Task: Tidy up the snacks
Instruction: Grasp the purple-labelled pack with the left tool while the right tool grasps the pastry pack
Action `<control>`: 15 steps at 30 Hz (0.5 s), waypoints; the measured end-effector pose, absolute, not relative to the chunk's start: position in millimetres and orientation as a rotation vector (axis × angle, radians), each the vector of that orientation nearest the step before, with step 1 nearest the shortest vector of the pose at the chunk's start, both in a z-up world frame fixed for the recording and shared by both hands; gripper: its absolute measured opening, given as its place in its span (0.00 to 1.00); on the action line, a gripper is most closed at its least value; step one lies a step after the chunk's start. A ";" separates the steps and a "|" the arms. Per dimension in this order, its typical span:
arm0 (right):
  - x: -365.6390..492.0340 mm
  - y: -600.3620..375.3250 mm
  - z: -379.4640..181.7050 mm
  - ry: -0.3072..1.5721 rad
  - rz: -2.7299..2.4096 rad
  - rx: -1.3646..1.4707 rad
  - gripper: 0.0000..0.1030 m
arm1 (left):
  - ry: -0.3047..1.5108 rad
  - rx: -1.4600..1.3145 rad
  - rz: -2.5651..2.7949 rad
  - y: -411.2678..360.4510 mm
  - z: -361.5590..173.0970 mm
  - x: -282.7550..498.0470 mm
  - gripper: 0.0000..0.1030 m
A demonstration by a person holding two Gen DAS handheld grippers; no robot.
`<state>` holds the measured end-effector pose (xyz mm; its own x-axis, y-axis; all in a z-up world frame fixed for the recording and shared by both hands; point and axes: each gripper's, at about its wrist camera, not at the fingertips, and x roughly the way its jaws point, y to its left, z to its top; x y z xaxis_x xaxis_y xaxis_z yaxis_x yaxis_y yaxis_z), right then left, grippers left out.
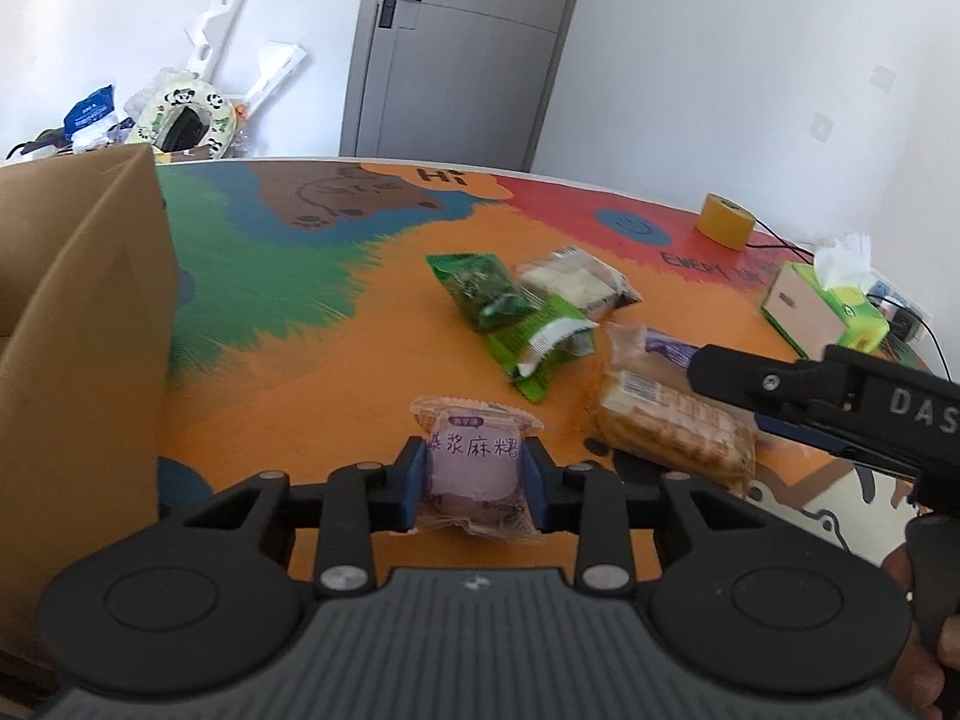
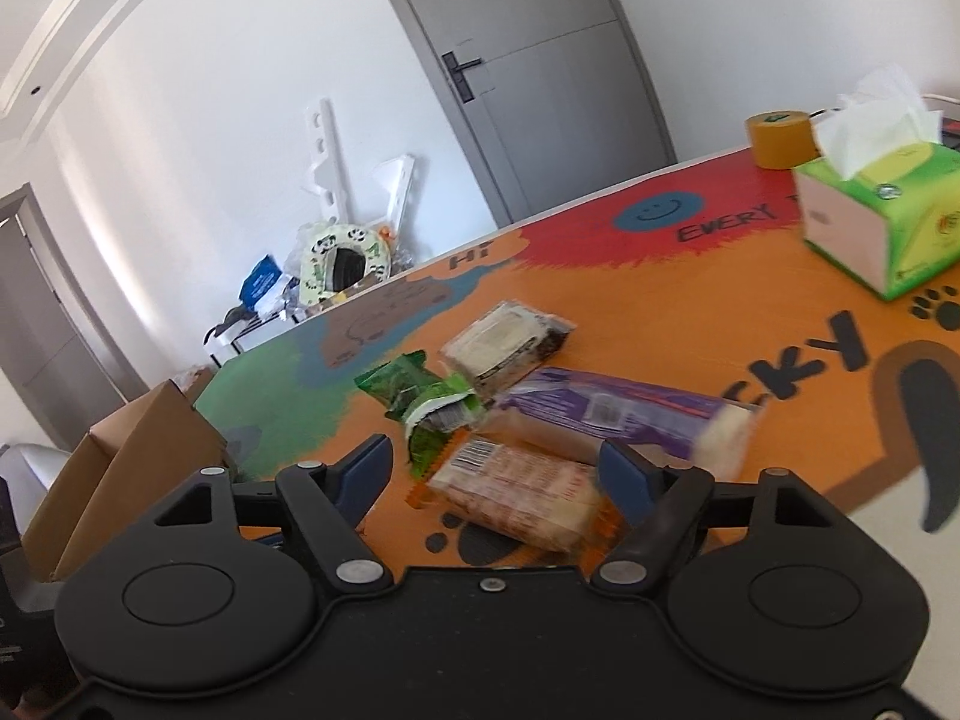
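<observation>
My left gripper (image 1: 477, 471) is shut on a purple mochi snack packet (image 1: 474, 468), held just above the table. My right gripper (image 2: 498, 468) is open, its fingers on either side of a tan biscuit packet (image 2: 516, 492) that lies on the table; this packet also shows in the left wrist view (image 1: 672, 426). A purple-wrapped bread packet (image 2: 618, 414) lies just behind it. Two green snack packets (image 1: 516, 318) and a white cake packet (image 1: 570, 279) lie mid-table. The right gripper (image 1: 738, 384) shows in the left wrist view over the biscuit packet.
An open cardboard box (image 1: 78, 324) stands at the left. A green tissue box (image 2: 882, 216) and a roll of yellow tape (image 2: 780, 138) sit at the far right of the colourful table (image 1: 336, 360). Cables run by the tissue box. Clutter lies beyond the table's far edge.
</observation>
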<state>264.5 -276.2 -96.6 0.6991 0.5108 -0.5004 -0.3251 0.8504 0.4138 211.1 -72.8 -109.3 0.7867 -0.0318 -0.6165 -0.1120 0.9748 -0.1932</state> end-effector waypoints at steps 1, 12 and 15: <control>266.5 -273.8 -96.6 0.647 0.481 0.306 0.74 | 0.664 -0.228 0.048 -70.8 -108.7 211.3 0.32; 286.7 -250.2 -106.0 0.709 0.512 0.260 0.74 | 0.669 -0.240 0.064 -62.7 -110.5 212.0 0.32; 285.8 -254.5 -113.3 0.738 0.505 0.286 0.73 | 0.669 -0.242 0.061 -63.0 -111.4 211.3 0.32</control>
